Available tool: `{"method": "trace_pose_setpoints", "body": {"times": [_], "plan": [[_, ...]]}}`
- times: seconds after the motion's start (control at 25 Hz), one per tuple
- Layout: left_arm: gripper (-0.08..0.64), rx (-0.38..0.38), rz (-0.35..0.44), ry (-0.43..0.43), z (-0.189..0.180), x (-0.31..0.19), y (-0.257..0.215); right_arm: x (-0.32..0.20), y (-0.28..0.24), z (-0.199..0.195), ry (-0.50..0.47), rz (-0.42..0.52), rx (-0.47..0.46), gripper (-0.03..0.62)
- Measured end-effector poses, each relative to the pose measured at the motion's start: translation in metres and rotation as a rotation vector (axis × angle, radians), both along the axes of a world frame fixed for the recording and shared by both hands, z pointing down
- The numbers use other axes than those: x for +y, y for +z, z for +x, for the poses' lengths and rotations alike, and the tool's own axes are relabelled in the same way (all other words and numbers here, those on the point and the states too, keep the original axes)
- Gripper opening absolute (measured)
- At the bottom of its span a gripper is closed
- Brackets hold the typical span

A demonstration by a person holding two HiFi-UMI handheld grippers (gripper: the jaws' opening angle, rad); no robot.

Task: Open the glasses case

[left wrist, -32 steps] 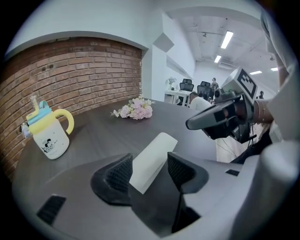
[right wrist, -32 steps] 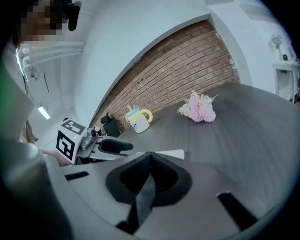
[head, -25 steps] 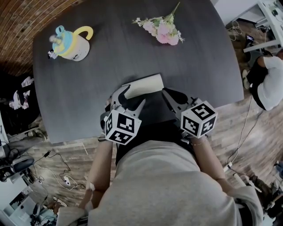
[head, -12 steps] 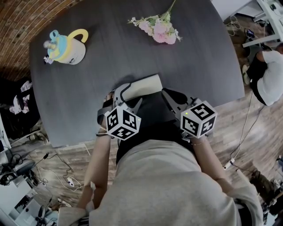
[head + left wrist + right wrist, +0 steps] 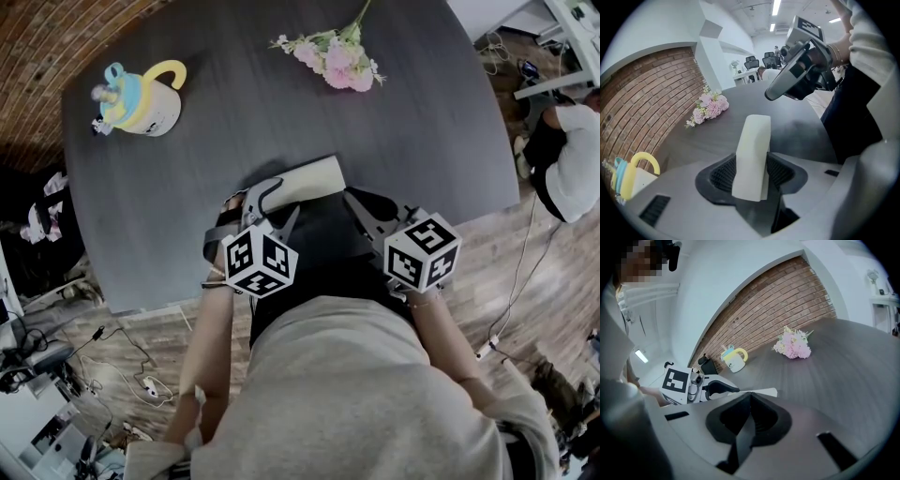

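Note:
A white oblong glasses case (image 5: 305,181) lies shut on the dark table (image 5: 422,141) close to its front edge. My left gripper (image 5: 272,208) reaches down over the case's left end. In the left gripper view the case (image 5: 752,154) stands between the ribbed pads (image 5: 721,174), which are closing and lie against both of its long sides. My right gripper (image 5: 370,211) hovers just right of the case, its jaws shut with nothing between them. In the right gripper view the case (image 5: 761,392) shows as a thin white strip beyond that gripper (image 5: 749,399).
A mug with a yellow handle (image 5: 141,98) stands at the table's far left. A bunch of pink flowers (image 5: 337,66) lies at the far middle. A brick wall runs behind the table, and a person (image 5: 572,169) is on the wooden floor to the right.
My left gripper has rolled, and its marker cube has shifted a little to the left. The right gripper and the case have stayed where they were.

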State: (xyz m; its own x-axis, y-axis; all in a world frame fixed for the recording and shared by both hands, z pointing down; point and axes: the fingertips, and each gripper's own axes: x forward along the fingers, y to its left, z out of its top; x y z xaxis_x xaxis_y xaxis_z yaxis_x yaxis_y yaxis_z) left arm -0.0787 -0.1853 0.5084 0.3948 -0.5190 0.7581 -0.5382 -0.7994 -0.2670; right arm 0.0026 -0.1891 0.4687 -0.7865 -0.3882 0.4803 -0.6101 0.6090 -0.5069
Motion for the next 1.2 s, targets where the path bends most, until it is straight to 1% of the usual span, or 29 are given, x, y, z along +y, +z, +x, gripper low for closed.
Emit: {"method": "trace_pose_setpoints", "body": {"times": [0.48, 0.56, 0.64, 0.84, 0.92, 1.04, 1.2], "plan": [[0.199, 0.04, -0.052, 0.004, -0.001, -0.003, -0.008, -0.006, -0.007, -0.002, -0.015, 0.019, -0.017, 0.006], [0.187, 0.045, -0.055, 0.002, 0.0, -0.003, -0.01, -0.007, -0.007, -0.001, -0.012, 0.017, -0.023, 0.006], [0.155, 0.058, -0.058, -0.002, 0.0, -0.004, -0.013, -0.008, -0.009, 0.0, -0.006, 0.021, -0.028, 0.006], [0.124, 0.085, -0.054, -0.013, -0.001, -0.005, -0.019, -0.008, -0.01, -0.001, -0.006, 0.026, -0.03, 0.006], [0.112, 0.107, -0.051, -0.03, -0.002, -0.008, -0.021, -0.006, -0.009, -0.002, -0.01, 0.023, -0.032, 0.006], [0.089, 0.145, -0.031, -0.077, -0.007, -0.018, -0.028, -0.004, -0.009, -0.004, -0.015, 0.022, -0.032, 0.006], [0.071, 0.162, 0.001, -0.139, -0.013, -0.031, -0.032, -0.003, -0.008, -0.002, -0.016, 0.022, -0.026, 0.006]]}}
